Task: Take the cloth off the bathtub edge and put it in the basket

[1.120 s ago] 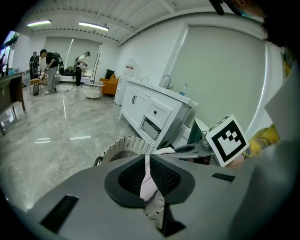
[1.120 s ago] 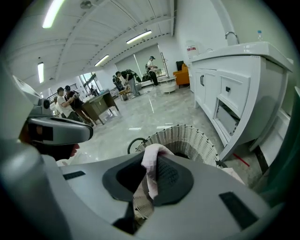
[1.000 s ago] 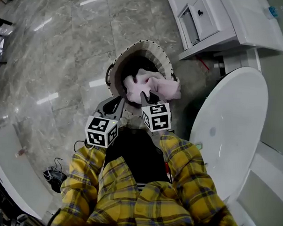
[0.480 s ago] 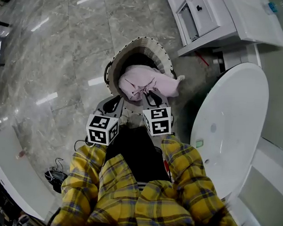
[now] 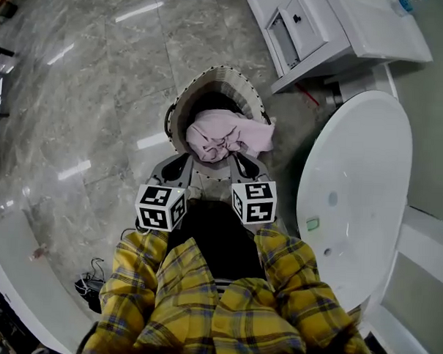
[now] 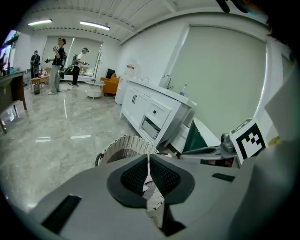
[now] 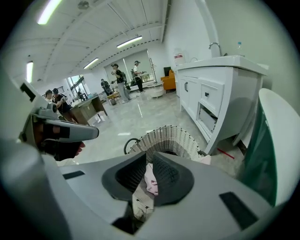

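Cloth (image 5: 220, 132) in basket (image 5: 211, 71) (pink heap); left tool (image 6: 148, 159) clenched, right tool (image 7: 146, 165) closing, barely apart, empty.

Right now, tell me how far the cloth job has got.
Done: the crumpled pink cloth lies in the round woven basket, off the white bathtub. In hand: nothing; the right gripper, jaws just closing to a narrow gap, holds no cloth, and the left gripper is shut and empty. Left: one corner seems to drape over the basket's rim; tuck it in.
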The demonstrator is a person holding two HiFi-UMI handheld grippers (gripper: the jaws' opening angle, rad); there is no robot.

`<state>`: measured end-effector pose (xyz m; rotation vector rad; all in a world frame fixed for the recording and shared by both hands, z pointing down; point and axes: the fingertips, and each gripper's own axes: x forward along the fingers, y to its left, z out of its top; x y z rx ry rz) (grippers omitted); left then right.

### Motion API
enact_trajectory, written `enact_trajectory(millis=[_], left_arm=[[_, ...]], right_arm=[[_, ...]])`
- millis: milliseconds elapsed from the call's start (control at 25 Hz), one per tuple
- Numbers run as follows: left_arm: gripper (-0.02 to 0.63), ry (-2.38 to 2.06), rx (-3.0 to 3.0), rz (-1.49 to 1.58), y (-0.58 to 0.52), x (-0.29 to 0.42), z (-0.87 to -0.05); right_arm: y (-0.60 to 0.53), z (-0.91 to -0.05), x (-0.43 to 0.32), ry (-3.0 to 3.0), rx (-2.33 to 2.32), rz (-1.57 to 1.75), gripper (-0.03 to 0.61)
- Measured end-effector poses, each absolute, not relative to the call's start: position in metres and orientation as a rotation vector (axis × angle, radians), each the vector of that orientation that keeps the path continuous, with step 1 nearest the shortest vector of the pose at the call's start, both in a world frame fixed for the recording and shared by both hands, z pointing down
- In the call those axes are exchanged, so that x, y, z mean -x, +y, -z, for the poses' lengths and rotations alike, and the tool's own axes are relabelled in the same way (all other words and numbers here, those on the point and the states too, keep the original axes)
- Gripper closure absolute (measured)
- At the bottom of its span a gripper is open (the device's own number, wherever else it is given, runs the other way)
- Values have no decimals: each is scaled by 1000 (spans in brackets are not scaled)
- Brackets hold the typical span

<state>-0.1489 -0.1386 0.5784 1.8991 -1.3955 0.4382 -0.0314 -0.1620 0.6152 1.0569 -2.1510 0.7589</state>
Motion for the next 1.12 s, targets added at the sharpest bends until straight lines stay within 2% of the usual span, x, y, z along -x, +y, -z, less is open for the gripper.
enact_trajectory(millis=[1120], left_arm=[[591,-1498,-2022,-307,-129,153,-453]], right_arm=[[-138,-468,-4,-2322,-1271,-709,549]])
